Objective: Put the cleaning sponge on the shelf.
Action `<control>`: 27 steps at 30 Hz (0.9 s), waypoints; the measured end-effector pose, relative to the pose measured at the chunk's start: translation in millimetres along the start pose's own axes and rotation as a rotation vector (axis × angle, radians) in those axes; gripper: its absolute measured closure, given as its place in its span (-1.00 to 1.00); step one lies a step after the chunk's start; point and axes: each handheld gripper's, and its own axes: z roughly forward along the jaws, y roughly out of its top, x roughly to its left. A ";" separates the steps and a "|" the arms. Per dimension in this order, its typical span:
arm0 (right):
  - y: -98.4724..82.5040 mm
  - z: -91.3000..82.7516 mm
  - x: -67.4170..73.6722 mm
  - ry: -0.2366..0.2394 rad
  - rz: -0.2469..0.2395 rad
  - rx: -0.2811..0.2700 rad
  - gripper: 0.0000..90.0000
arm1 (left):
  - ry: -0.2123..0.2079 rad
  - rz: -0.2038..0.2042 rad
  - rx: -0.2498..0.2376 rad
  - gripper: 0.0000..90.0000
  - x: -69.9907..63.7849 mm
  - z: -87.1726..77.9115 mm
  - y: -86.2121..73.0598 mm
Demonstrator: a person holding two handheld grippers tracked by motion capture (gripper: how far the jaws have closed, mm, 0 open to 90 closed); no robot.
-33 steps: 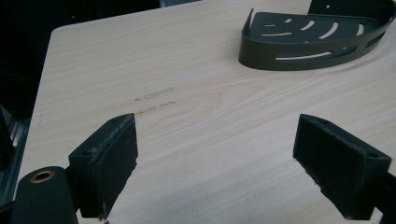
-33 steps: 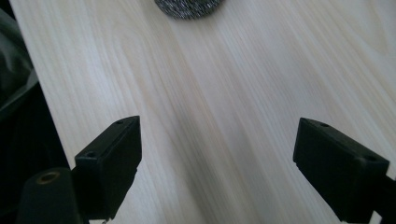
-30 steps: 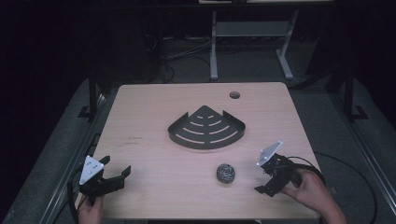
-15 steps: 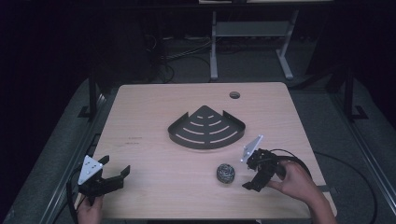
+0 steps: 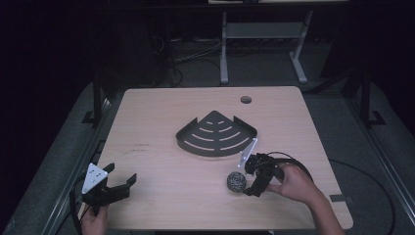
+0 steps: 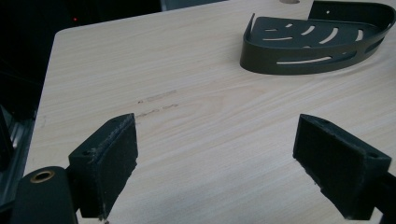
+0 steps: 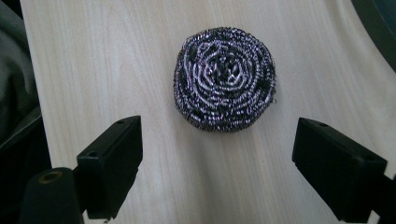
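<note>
Wooden table [image 5: 161,147], right claw [image 5: 247,181] spread beside steel scourer [image 5: 236,181], apart.

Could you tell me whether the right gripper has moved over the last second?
Yes. The right gripper has moved left across the table, closing on the scourer, which has stayed put.

Dim room; pale wooden tabletop [image 5: 147,122] mid-frame, grey carpeted floor [image 5: 342,117] around, white metal stand [image 5: 262,32] at upper centre.
</note>
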 end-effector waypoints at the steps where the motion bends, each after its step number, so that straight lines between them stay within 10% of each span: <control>1: 0.0 0.0 0.0 0.000 0.000 0.000 -0.65 | 0.000 0.000 0.000 -0.71 0.0 0.0 0.0; 27: 33.6 29.1 -2.9 0.021 -0.072 0.093 -0.48 | 0.000 -0.010 -0.003 -0.71 1.7 -1.3 0.0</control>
